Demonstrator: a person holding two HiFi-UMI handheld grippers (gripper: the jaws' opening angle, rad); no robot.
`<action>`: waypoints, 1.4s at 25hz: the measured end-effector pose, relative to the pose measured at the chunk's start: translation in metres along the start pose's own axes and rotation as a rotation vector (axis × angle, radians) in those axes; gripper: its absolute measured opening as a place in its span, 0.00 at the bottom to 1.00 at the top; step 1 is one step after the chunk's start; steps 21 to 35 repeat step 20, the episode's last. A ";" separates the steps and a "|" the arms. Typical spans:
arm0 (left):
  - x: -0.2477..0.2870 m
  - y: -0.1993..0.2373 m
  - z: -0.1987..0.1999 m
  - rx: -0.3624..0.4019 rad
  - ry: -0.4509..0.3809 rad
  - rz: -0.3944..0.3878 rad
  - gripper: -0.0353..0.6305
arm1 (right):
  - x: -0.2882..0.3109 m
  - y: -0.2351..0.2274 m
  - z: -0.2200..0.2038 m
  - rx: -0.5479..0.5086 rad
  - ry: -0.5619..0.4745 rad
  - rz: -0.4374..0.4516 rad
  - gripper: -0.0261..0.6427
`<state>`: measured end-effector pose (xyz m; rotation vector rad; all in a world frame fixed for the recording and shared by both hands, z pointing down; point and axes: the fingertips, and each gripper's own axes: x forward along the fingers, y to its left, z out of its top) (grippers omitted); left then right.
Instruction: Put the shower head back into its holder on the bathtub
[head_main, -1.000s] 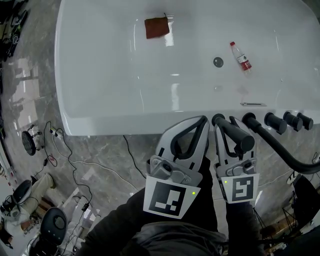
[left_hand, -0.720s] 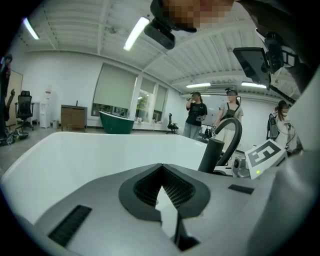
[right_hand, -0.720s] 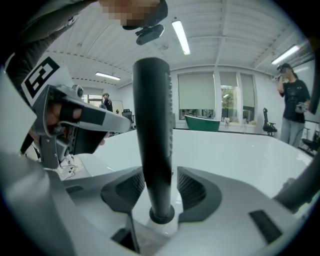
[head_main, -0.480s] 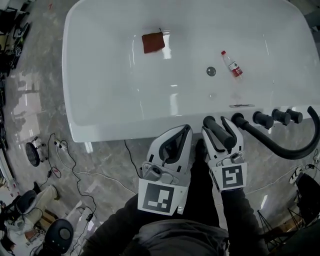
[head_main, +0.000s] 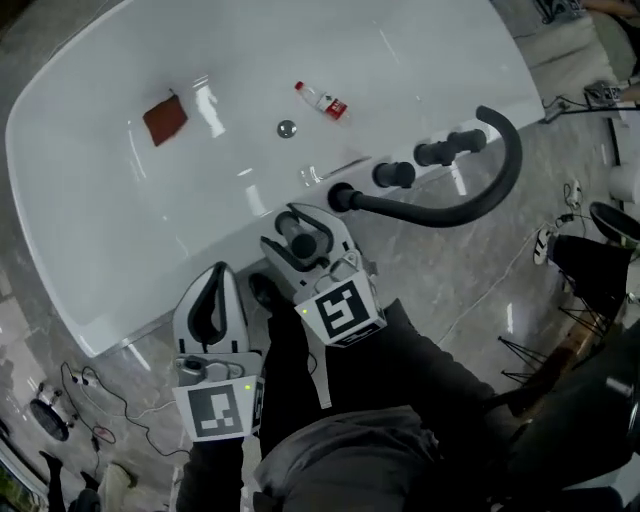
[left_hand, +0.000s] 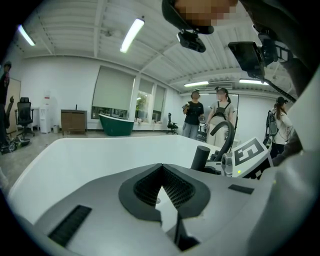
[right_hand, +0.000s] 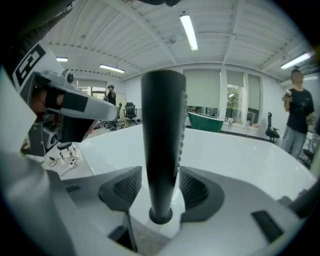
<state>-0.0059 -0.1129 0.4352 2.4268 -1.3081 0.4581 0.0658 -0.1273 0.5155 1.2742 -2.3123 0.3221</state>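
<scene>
The black shower head (head_main: 303, 244) stands upright between the jaws of my right gripper (head_main: 306, 224), which is shut on its handle (right_hand: 161, 150). Its lower end sits in a dark ring (right_hand: 161, 218) on the white bathtub rim (head_main: 240, 232), just left of the hose base (head_main: 341, 197). The black hose (head_main: 470, 205) arcs away to the right. My left gripper (head_main: 218, 273) hangs lower left over the floor beside the tub. It is shut, with its pads (left_hand: 150, 186) meeting on nothing.
A row of black knobs (head_main: 396, 175) lines the rim right of the hose base. Inside the bathtub (head_main: 100, 200) lie a red-brown cloth (head_main: 165, 118), a small bottle (head_main: 322, 100) and the drain (head_main: 287, 128). Cables (head_main: 75, 385) trail on the marble floor; people (left_hand: 193, 114) stand far off.
The head view has swung, so the tub now lies slanted. My right gripper has carried the shower head to the rim beside the hose base and stood it upright. The left gripper has dropped back.
</scene>
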 end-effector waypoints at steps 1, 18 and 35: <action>0.002 -0.001 0.003 0.021 -0.023 -0.006 0.06 | -0.001 -0.003 0.000 -0.014 -0.010 -0.009 0.39; 0.010 -0.016 0.002 0.046 -0.056 -0.049 0.06 | -0.005 -0.011 -0.013 -0.055 0.009 -0.036 0.39; 0.010 -0.015 0.000 0.046 -0.060 -0.049 0.06 | -0.002 -0.010 -0.012 -0.062 0.007 -0.039 0.39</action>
